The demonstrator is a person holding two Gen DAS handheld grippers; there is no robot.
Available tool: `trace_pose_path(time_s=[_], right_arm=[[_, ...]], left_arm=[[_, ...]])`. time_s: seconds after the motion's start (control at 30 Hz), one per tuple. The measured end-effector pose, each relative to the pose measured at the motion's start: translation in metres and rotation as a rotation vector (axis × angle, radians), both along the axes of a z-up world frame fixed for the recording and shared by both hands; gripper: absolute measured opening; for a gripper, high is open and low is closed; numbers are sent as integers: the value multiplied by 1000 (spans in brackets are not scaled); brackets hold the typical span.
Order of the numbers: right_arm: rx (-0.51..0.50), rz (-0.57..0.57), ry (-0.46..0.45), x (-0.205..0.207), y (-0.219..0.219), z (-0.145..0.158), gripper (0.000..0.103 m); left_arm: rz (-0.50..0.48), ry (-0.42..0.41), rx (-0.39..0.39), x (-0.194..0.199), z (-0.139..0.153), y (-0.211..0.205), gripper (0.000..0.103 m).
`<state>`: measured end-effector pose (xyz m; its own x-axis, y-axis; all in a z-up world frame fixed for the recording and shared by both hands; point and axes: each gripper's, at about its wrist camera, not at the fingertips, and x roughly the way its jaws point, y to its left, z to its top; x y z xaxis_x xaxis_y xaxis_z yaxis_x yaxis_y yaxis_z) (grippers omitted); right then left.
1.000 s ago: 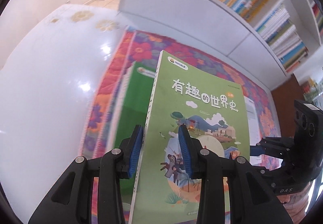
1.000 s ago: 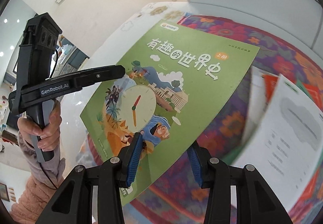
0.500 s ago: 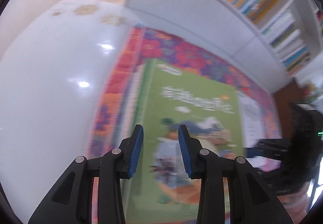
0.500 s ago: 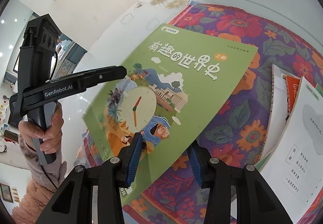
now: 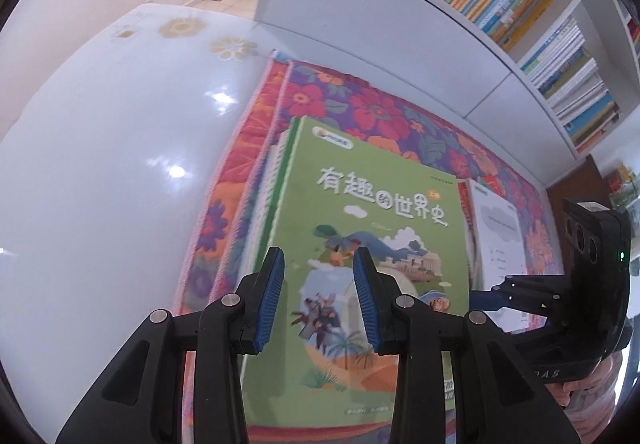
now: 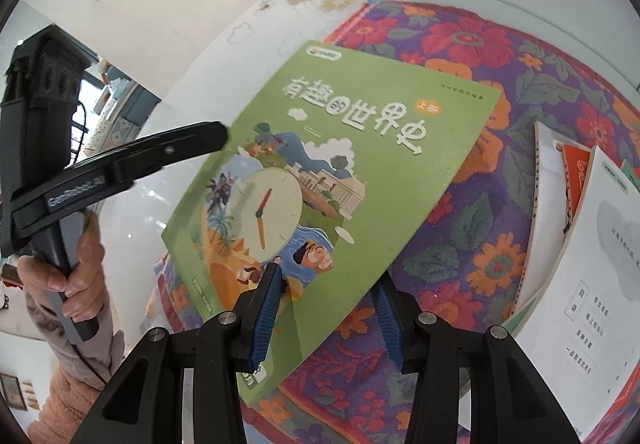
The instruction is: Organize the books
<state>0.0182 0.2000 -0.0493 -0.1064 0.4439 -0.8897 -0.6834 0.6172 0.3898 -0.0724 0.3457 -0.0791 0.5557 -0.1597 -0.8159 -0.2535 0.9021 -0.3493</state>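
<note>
My right gripper (image 6: pixel 326 310) is opening, one green book's (image 6: pixel 340 172) corner between its pads, lying on the floral mat (image 6: pixel 472 44). My left gripper (image 5: pixel 318 294) is hovering parted, empty, above that book. Several books are lying rightward.

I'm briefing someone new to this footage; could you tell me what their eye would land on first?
First the bright green book with a clock on its cover, lying on the flowered rug, its near corner between the opening jaws of the right hand-held gripper. Next, the white shelves packed with colourful books behind the rug.
</note>
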Motion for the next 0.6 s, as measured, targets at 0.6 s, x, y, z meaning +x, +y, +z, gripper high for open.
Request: trace_pose_path(time_s=[0.6], right_arm=[[-22, -33, 16, 8, 4, -6, 51]], left_arm=[[40, 4, 132, -36, 20, -41, 34]])
